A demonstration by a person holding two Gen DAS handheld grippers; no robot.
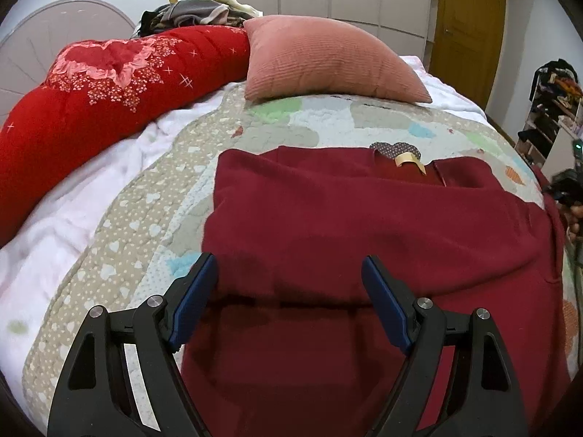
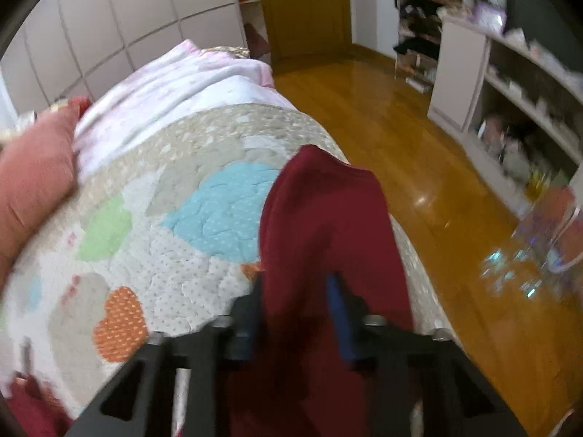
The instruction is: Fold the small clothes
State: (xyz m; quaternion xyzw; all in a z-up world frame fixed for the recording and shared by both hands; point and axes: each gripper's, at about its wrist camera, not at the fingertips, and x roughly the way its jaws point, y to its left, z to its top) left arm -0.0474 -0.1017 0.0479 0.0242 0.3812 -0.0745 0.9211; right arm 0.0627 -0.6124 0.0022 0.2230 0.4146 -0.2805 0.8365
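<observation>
A dark red garment [image 1: 364, 218] lies spread on the patchwork quilt [image 1: 164, 218] of a bed, its collar with a beige label [image 1: 408, 162] at the far side. My left gripper [image 1: 289, 260] hovers open just above the garment's near left part, nothing between its blue pads. In the right wrist view, a sleeve-like part of the same garment [image 2: 320, 200] drapes toward the bed's right edge. My right gripper [image 2: 297, 284] is shut on that cloth, which fills the gap between the pads. This view is motion-blurred.
A pink pillow [image 1: 328, 58] and a red flowered duvet [image 1: 109, 83] lie at the far side, with a pile of clothes [image 1: 204, 11] behind. Right of the bed are wooden floor [image 2: 400, 145] and white cluttered shelves [image 2: 510, 109].
</observation>
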